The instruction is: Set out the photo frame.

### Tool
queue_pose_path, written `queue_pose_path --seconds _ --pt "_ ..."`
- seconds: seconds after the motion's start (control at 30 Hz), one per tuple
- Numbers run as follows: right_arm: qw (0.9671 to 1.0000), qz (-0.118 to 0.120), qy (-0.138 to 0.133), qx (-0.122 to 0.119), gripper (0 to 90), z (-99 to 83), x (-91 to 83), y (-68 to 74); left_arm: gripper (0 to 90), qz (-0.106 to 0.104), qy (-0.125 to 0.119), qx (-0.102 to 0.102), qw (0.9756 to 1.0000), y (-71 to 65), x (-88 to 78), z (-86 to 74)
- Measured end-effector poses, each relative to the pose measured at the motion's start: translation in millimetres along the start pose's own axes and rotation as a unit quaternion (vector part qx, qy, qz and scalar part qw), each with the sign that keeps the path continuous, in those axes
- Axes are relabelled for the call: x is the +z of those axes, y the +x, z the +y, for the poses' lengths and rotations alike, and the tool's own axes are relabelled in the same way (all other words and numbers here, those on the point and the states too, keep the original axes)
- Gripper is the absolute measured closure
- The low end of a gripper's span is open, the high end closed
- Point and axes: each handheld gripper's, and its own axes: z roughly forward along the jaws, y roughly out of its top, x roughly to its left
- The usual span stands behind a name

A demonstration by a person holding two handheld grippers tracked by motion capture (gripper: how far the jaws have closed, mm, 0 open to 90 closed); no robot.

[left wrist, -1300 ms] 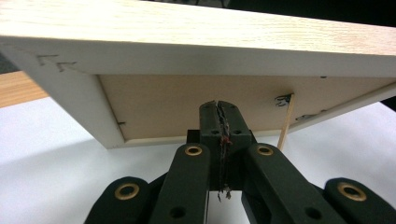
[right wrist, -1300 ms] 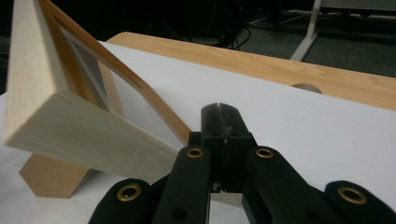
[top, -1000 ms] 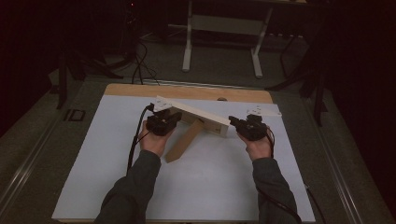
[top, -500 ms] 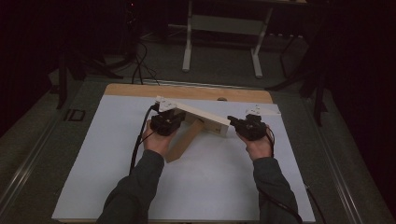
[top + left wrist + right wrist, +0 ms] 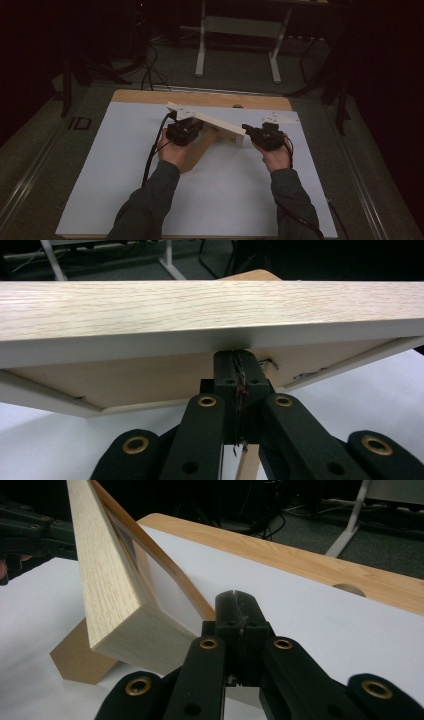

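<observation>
A light wooden picture frame [image 5: 220, 127] stands tilted on the white sheet [image 5: 125, 165], propped by a brown back stand [image 5: 192, 156]. My left gripper [image 5: 190, 127] sits at the frame's back, near its left half. In the left gripper view its jaws [image 5: 235, 357] are shut together just under the frame's top rail [image 5: 200, 305], with nothing between them. My right gripper [image 5: 247, 130] is at the frame's right end. The right gripper view shows it [image 5: 235, 600] shut beside the frame's corner [image 5: 107, 590], gripping nothing, with the stand [image 5: 80, 662] at lower left.
The wooden tabletop edge [image 5: 200, 97] with a round hole [image 5: 237, 105] runs along the far side. White table legs [image 5: 202, 45] and cables [image 5: 147, 70] are on the dark floor beyond. Bare white sheet lies in front of both hands.
My left hand has crept slightly to the right along the frame's back. The right hand and the frame stand as before.
</observation>
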Motion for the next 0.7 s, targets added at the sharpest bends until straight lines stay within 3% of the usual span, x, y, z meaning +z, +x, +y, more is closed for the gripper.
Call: queue_pose_path --seconds 0.37,0.7 --pt "1.0000 0.007 -0.002 -0.006 90.0 1.0 -1.0 4.7 90.0 -0.014 0.001 -0.003 0.9999 -6.5 0.9 1.0" --pt "0.9999 0.012 -0.004 -0.011 90.0 1.1 -2.4 7.5 90.0 -0.015 0.012 0.023 0.9995 -20.1 6.3 1.6"
